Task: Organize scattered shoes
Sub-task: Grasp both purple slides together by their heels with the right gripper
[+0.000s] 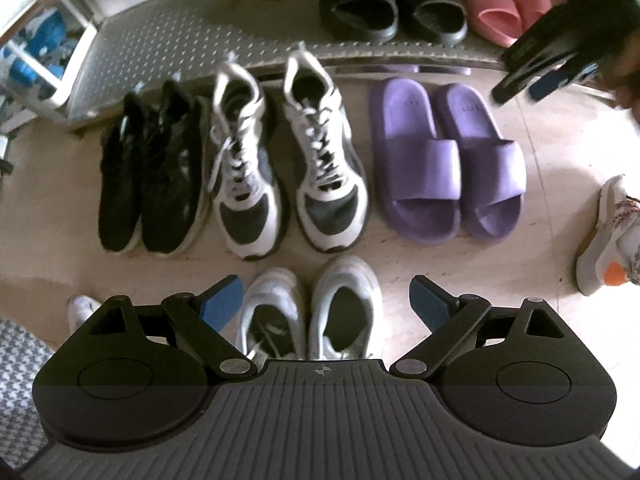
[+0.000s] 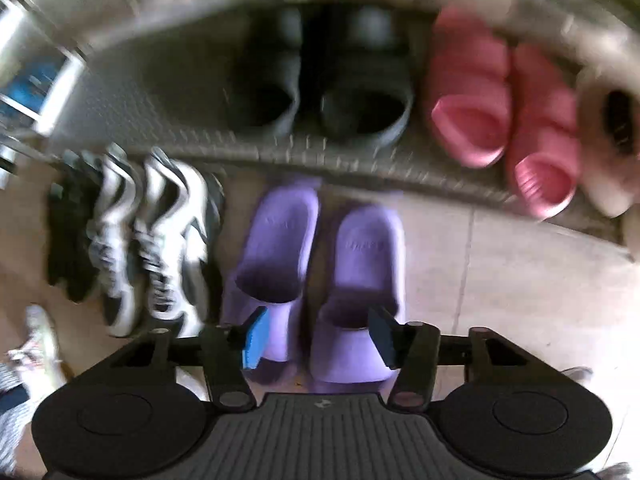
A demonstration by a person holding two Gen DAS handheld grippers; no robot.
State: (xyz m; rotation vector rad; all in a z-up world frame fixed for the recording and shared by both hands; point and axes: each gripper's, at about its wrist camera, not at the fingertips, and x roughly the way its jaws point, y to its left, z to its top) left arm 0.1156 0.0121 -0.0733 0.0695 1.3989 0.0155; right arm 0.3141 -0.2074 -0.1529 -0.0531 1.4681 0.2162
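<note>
In the left wrist view, black sneakers (image 1: pixel 150 176), grey-and-white sneakers (image 1: pixel 288 160) and purple slides (image 1: pixel 448 160) stand in a row on the floor before a low metal shelf (image 1: pixel 192 44). A pair of white sneakers (image 1: pixel 312 312) stands just in front of my left gripper (image 1: pixel 326 304), which is open and empty. Black slides (image 1: pixel 392 0) and pink slides (image 1: pixel 496 4) sit on the shelf. My right gripper (image 2: pixel 318 336) is open and empty, above the purple slides (image 2: pixel 316 272); it also shows in the left wrist view (image 1: pixel 536 76). The right wrist view is blurred.
A white sneaker with an orange patch (image 1: pixel 608 240) lies alone on the floor at the right. A pale shoe (image 2: pixel 612 148) sits at the shelf's right end. A light shoe (image 2: pixel 40 344) lies at the lower left. Blue items (image 1: pixel 36 56) sit behind the shelf frame.
</note>
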